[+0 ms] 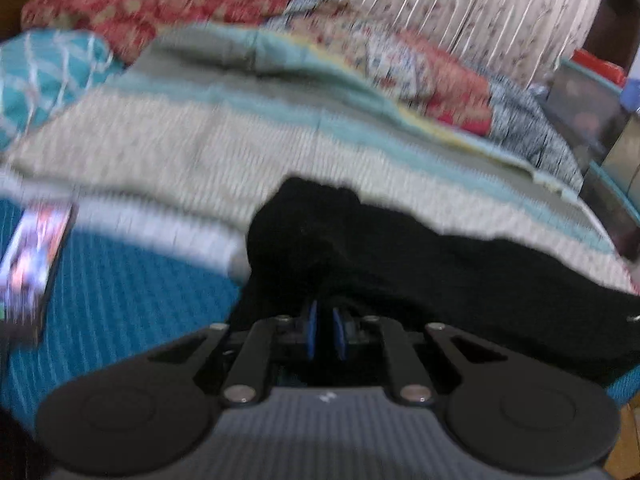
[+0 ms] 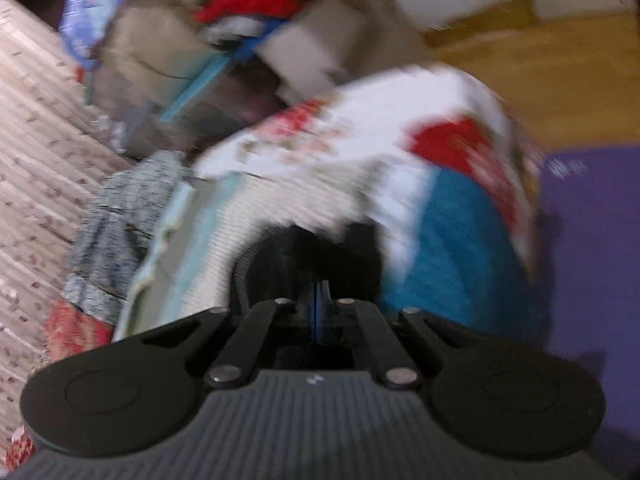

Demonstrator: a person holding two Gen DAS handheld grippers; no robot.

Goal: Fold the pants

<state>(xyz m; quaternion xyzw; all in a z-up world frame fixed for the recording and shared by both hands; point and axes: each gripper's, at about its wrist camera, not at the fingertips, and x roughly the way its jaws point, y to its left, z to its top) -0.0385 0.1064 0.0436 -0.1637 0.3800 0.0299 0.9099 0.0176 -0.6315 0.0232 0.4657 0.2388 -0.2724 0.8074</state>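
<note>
The left claw [image 1: 324, 330] has its two blue pads [image 1: 310, 330] drawn close, with only a narrow dark slit between them. Black pants [image 1: 420, 256] bunch up directly in front of the pads and around them, so the claw appears clamped on a fold of that cloth, though the fabric inside the slit is too dark to make out. From there the pants stretch away to the right across a pale striped bedcover [image 1: 168, 148] and run out of sight at the frame's right edge.

The right claw [image 2: 316, 300] is pressed together, its blue pads showing only as a thin vertical line. Dark pants cloth [image 2: 304, 256] sits right at the tips (whether it is pinched between them or just lies against them, I cannot tell for sure, but the fabric rises straight off the tips).

Both views are heavily smeared. In the left view a phone [image 1: 36, 256] lies on a teal blanket [image 1: 132, 304] at the left, its screen lit but unreadable. A red floral quilt [image 1: 132, 4] is heaped at the back. In the right view a white floral cloth [image 2: 360, 144] drapes over a teal blanket beyond the claw.
</note>
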